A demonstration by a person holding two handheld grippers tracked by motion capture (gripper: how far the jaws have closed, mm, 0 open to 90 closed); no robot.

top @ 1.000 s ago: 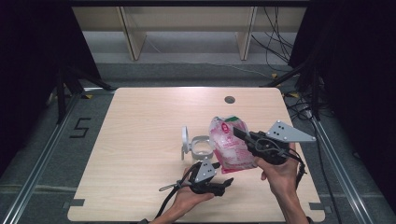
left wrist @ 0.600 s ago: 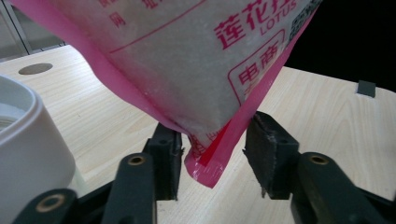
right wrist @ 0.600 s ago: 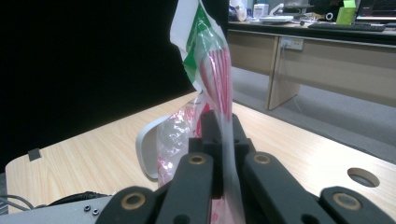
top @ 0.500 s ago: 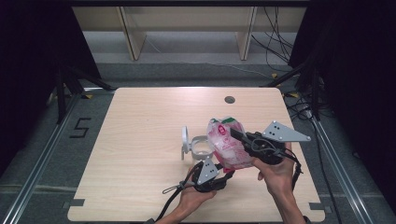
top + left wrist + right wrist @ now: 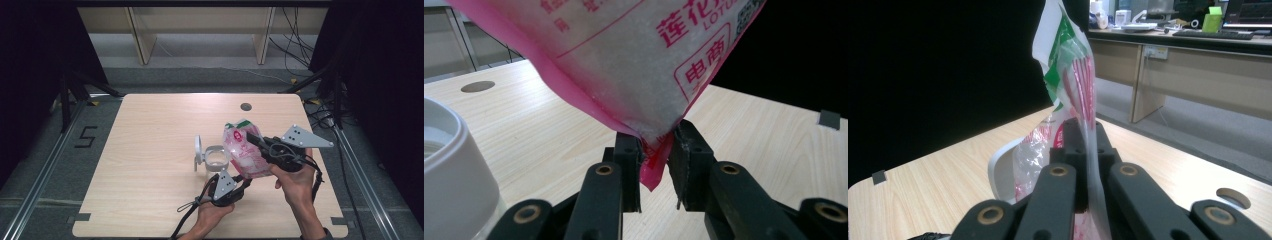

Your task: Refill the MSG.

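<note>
Pink bag (image 5: 244, 152) hangs between both grippers near the table's (image 5: 150, 150) right edge, left gripper (image 5: 655, 165) pinching its bottom corner, right gripper (image 5: 1087, 145) clamped on its top, seemingly tilting it toward the white jar (image 5: 216, 159).

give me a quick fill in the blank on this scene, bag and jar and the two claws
1. The left claw pinches the bag's bottom ____.
2. The right claw is ____ on the pink bag.
3. The jar has its hinged lid flipped ____.
4. The tabletop is made of light ____.

Missing words: corner; shut; open; wood
</note>
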